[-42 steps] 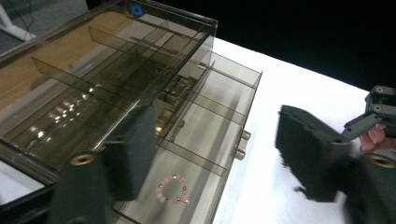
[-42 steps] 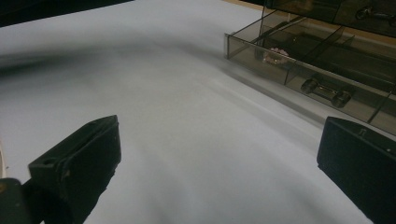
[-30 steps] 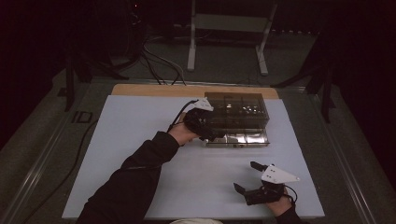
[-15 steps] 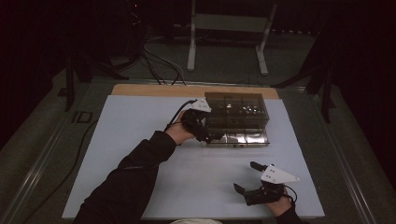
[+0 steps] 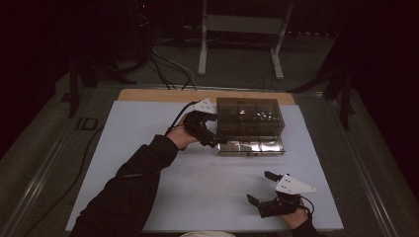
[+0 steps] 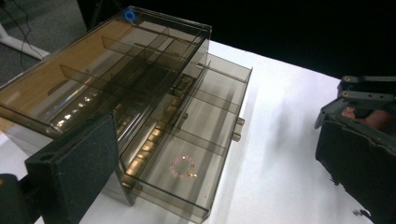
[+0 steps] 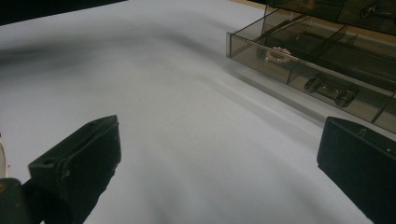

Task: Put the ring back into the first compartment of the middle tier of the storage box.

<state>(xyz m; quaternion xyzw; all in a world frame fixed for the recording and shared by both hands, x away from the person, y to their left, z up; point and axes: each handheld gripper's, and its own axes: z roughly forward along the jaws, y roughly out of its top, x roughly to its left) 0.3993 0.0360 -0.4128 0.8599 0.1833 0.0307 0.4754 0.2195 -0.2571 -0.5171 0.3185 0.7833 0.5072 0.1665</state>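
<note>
A smoky see-through drawer box (image 5: pixel 249 114) stands at the back middle of the white table, its lower drawer (image 5: pixel 251 146) pulled out toward me. A small ring of pink beads (image 6: pixel 183 166) lies in the drawer's left compartment, and the same bead ring (image 7: pixel 278 54) appears in the right gripper view. My left gripper (image 5: pixel 213 137) sits at the box's front left corner; the left gripper (image 6: pixel 215 140) is open, its jaws spread wide over the drawer (image 6: pixel 196 135). My right gripper (image 5: pixel 261 186) rests open near the front edge, and the right gripper (image 7: pixel 219 154) has bare table between its jaws.
The white table top (image 5: pixel 148 123) spreads wide to the left and in front of the box. A small blue ring (image 6: pixel 129 16) lies in an upper compartment of the box. Cables (image 5: pixel 168 64) and a metal stand (image 5: pixel 237 44) lie on the dark floor behind.
The left hand has shifted only slightly at the box's corner. The drawer stays pulled out and the right gripper holds its place.
</note>
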